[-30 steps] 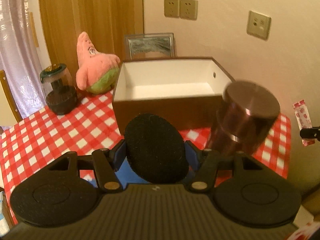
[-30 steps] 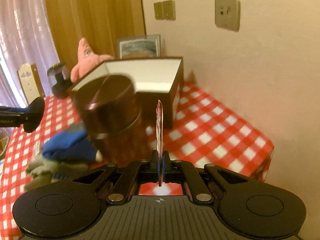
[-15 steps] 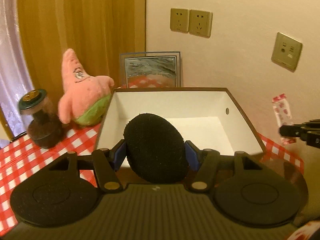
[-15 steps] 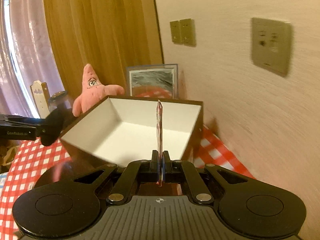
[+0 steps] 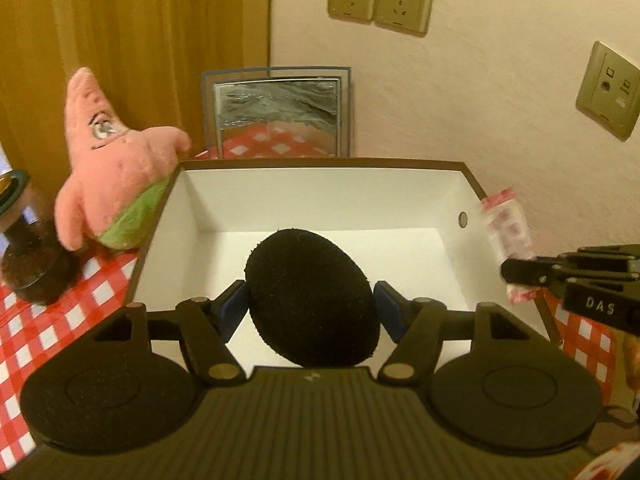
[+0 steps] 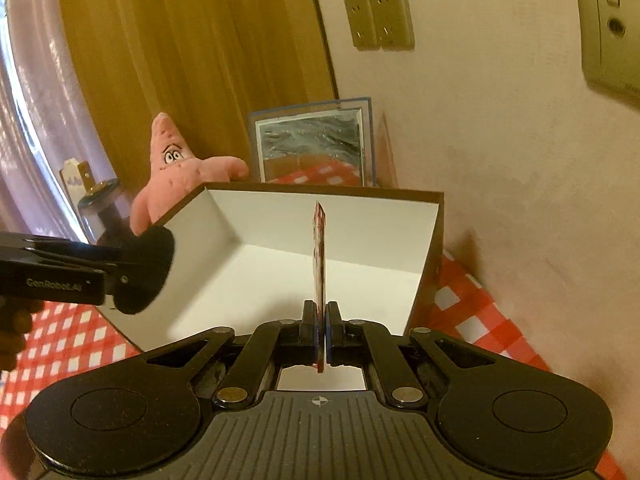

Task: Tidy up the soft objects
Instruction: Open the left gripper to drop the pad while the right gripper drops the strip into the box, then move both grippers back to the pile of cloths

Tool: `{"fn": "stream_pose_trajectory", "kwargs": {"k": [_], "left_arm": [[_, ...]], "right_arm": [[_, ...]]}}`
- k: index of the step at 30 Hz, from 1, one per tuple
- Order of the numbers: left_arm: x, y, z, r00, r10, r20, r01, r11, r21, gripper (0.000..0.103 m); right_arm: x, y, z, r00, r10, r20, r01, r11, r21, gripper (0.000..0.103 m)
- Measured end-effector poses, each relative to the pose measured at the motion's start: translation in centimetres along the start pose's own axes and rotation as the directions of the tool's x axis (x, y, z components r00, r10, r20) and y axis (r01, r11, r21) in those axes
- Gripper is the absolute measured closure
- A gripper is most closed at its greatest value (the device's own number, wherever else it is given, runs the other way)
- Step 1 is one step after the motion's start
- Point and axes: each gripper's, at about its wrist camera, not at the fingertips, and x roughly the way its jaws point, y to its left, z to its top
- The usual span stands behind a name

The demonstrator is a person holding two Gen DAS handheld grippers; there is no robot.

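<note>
Over the open box, left gripper [image 5: 310, 298] jaws opening around a round black foam pad [image 5: 312, 296], not yet dropped; right gripper [image 6: 321, 330] clamped edge-on onto a thin red-and-white packet [image 6: 319, 264]. Step looks like drop-off into the white-lined brown box [image 5: 320, 208], still bare. Next: release both inside. Pink plush star [image 5: 116, 168] sits left, touching the box

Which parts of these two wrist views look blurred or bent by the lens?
Left wrist view: the red-and-white packet is motion-smeared, and the box rim bows with fisheye curve. Right wrist view: the wall plate at the top right is soft and stretched; warm yellow light tints both.
</note>
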Motion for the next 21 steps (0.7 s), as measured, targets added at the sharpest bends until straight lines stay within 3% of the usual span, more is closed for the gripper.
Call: {"fn": "stream_pose_trajectory", "kwargs": {"k": [4, 5, 21], "left_arm": [[0.9, -0.4, 0.2, 1.0, 0.007, -0.027, -0.007, 1.0, 0.008, 0.034], [0.9, -0.5, 0.2, 1.0, 0.006, -0.028, -0.006, 1.0, 0.009, 0.034], [-1.2, -0.2, 0.4, 0.999, 0.028, -0.019, -0.028, 0.999, -0.019, 0.034]], "right_arm": [[0.5, -0.3, -0.1, 1.0, 0.017, -0.014, -0.017, 1.0, 0.017, 0.074], [0.4, -0.4, -0.1, 1.0, 0.016, -0.012, -0.016, 1.0, 0.016, 0.072], [-1.7, -1.7, -0.5, 1.0, 0.019, 0.003, -0.019, 0.998, 0.067, 0.069]]}}
